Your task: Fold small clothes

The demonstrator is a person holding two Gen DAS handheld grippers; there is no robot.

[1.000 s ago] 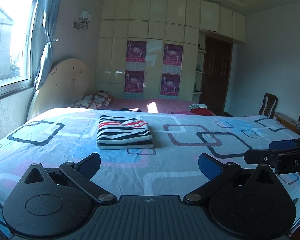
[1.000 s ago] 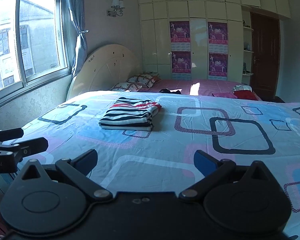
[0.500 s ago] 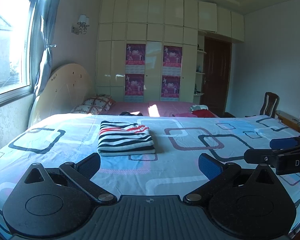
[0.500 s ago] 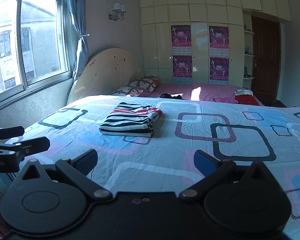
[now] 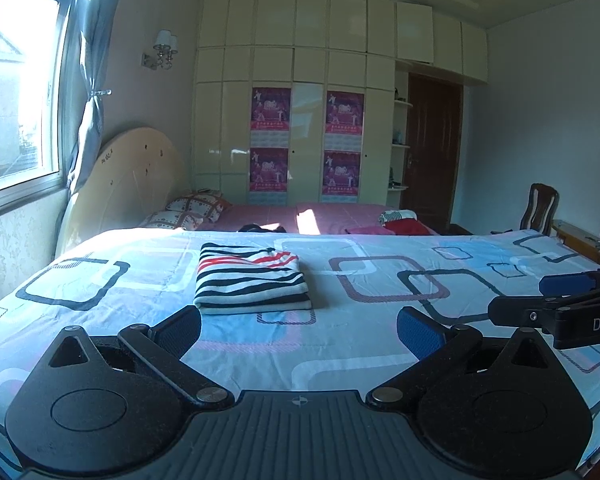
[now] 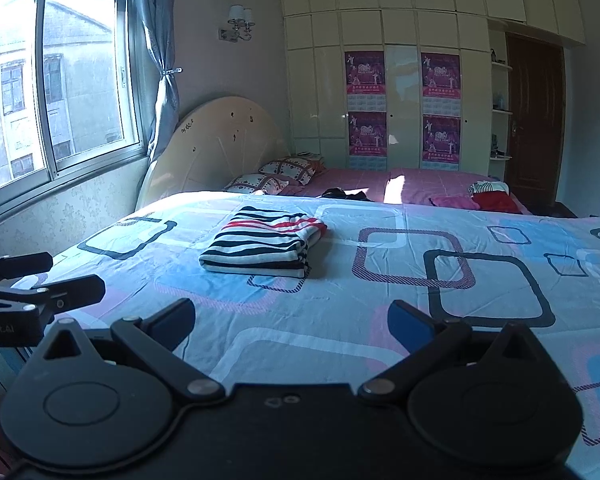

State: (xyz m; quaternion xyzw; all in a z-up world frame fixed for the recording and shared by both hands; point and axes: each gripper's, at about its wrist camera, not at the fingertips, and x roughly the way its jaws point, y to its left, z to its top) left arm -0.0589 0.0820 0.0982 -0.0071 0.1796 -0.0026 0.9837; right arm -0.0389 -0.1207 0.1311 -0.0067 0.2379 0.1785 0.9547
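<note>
Bedspread [image 5: 380, 344]: largest surface in view; thin printed cloth, pale blue and pink with dark rounded-rectangle outlines; laid flat, faint creases only. Taken as the landmark for all places below.
Headboard [image 6: 216, 148]: at the window end of the bedspread; cream, arched, hard and glossy.
Pink sheet [image 6: 432, 184]: beyond the bedspread's far edge; a sun patch and small loose garments, dark and red, are seen on it.
Pillows [image 5: 188, 212]: patterned, soft, at the far headboard corner, off the bedspread.
Striped garment [image 5: 252, 280]: task item; on the bedspread, left of centre and toward its far half. Soft knit, black and white bands, red bands on the upper layer; a squared, stacked rectangle with a rounded fold on the near edge. Judged already folded.
Left gripper [image 5: 298, 330]: held above the near edge of the bedspread, fingers spread wide, nothing between the blue ribbed pads; well short of the garment.
Right gripper [image 6: 290, 320]: likewise above the near edge, fingers spread wide, empty.
Step in hand: judged as withdrawal after the fold, or a pause before another piece is fetched.
Advice: the stack should be left undisturbed; if straightened, it should be pressed lightly at opposite corners, since knit layers slide over smooth cloth.
</note>
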